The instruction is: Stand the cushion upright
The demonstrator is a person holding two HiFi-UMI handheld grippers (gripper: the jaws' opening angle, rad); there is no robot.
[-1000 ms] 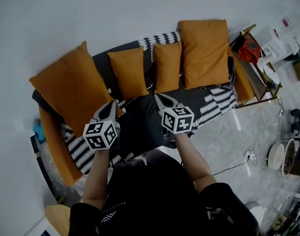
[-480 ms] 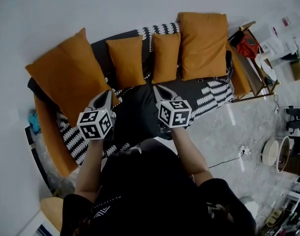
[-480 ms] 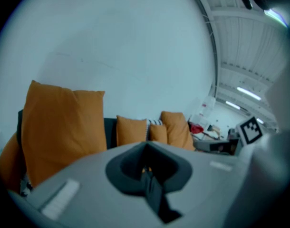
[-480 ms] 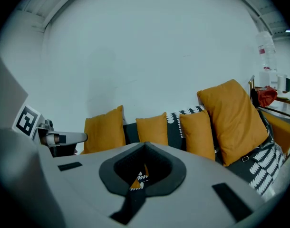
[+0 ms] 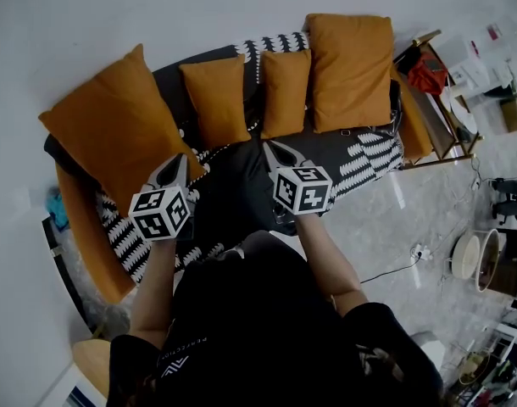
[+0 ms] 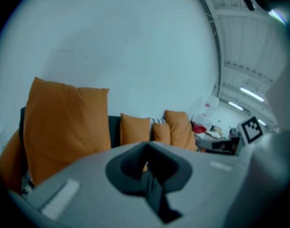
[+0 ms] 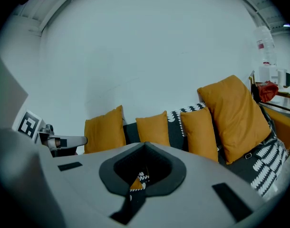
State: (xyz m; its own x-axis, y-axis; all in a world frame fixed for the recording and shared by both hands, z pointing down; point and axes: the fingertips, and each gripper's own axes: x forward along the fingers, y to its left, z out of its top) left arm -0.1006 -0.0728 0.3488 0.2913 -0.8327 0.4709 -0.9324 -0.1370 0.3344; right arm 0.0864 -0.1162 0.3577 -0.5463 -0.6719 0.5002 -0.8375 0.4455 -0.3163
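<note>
Both units inspected: my left gripper (image 5: pixel 177 159) and right gripper (image 5: pixel 269 147) have jaws pressed together, nothing between them, over the sofa (image 5: pixel 370 158) seat. The large orange cushion (image 5: pixel 114 134) stands upright at the sofa's far left, near my left gripper.

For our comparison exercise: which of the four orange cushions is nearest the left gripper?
The large leftmost cushion on the sofa, beside the left gripper; the others stand further right.
</note>
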